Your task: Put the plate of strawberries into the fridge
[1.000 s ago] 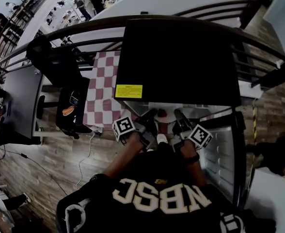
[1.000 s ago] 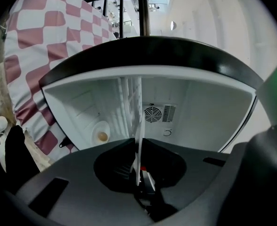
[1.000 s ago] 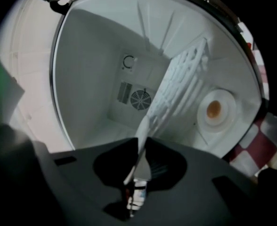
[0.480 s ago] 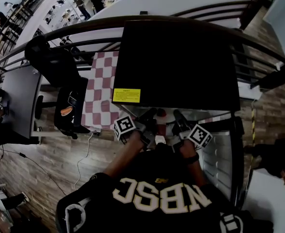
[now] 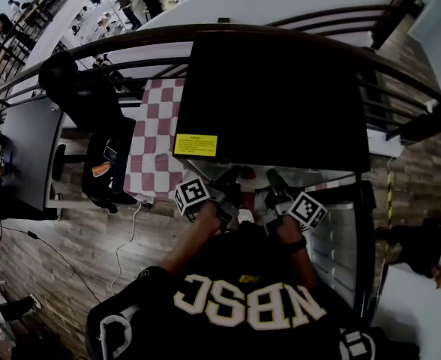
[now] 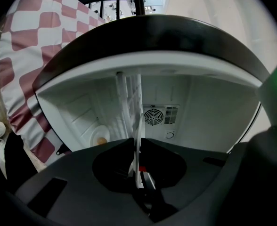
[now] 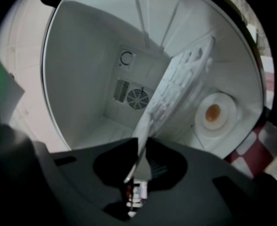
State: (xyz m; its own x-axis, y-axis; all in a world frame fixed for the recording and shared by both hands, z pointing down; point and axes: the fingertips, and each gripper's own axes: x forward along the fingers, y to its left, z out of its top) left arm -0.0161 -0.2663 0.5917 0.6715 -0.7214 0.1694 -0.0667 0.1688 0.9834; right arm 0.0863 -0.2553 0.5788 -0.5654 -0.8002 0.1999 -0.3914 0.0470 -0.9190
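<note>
A white plate shows edge-on in both gripper views, its rim (image 6: 138, 147) pinched by my left gripper (image 6: 138, 173) and its embossed face (image 7: 176, 86) running away from my right gripper (image 7: 137, 173). Both grippers are shut on that plate, one on each side. A little red of the strawberries (image 6: 142, 168) shows at the left jaws. In the head view the plate (image 5: 249, 177) sits between the left gripper (image 5: 232, 182) and right gripper (image 5: 271, 182), at the mouth of the black fridge (image 5: 273, 96). Beyond the plate lies the fridge's white inside, with a round fan vent (image 7: 137, 98).
The fridge door (image 5: 340, 231) stands open at the right. A round white fitting with an orange centre (image 7: 215, 112) is on the fridge's inner wall. Left of the fridge are a red-and-white checkered cloth (image 5: 157, 141) and a black chair (image 5: 93, 103). A dark railing (image 5: 130, 43) curves behind.
Both grippers keep their hold on the plate and have hardly moved. The head view has shifted slightly.
</note>
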